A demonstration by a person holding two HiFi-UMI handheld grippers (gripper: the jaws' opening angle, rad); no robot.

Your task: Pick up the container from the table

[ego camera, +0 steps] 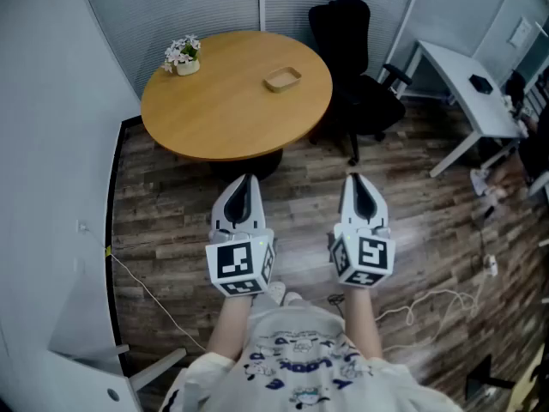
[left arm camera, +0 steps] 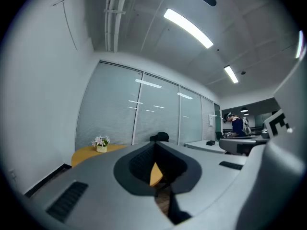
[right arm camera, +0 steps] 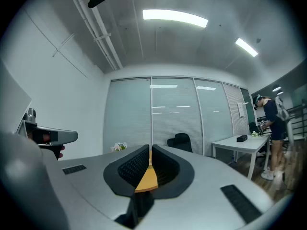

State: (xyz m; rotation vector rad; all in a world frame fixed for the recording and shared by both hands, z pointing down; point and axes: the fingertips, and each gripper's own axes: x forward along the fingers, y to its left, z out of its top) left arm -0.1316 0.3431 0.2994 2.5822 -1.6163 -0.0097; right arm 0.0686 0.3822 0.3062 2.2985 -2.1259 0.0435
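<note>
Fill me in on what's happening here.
A person stands back from the round wooden table with a gripper in each hand. The left gripper and right gripper both hang over the floor short of the table, their jaws closed together with nothing between them. The container, a shallow tan dish, sits untouched on the far side of the table, and a small pot of flowers stands near the left edge. The pickup has not begun.
</note>
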